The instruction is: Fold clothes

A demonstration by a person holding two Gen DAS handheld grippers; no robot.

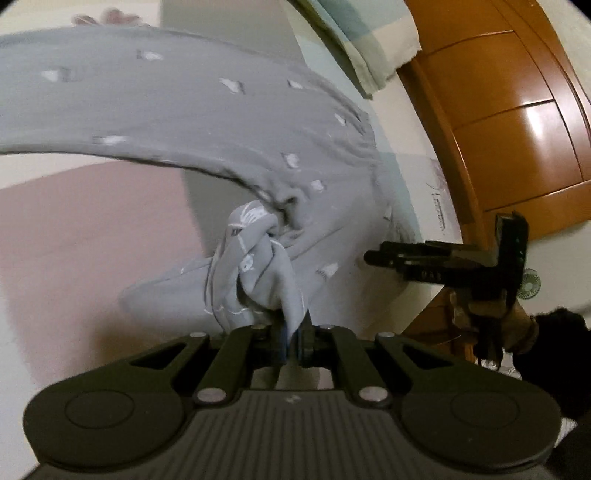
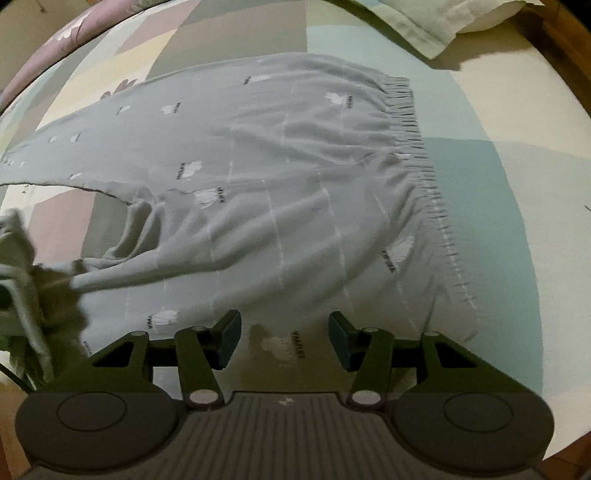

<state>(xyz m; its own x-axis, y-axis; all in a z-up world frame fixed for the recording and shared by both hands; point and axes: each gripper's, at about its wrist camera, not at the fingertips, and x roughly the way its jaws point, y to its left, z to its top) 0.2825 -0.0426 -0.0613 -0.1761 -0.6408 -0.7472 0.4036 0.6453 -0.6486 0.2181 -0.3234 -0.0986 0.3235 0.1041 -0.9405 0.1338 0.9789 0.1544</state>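
Observation:
Grey trousers (image 2: 295,184) with small white prints lie spread on the bed, their gathered waistband (image 2: 417,166) at the right. My left gripper (image 1: 293,332) is shut on a bunched leg end (image 1: 255,266) and holds it above the sheet, so the leg (image 2: 110,273) is drawn towards the left edge. My right gripper (image 2: 284,339) points steeply down over the near part of the trousers. Its jaws stand open with only flat cloth below and nothing pinched. In the left wrist view the right gripper (image 1: 373,257) shows from the side, held by a gloved hand (image 1: 491,314).
The patchwork bed sheet (image 2: 517,184) runs out around the trousers. A pale pillow (image 2: 443,18) lies at the back right. A wooden headboard (image 1: 517,110) stands beyond the bed's edge, with a small fan (image 1: 530,286) on the floor.

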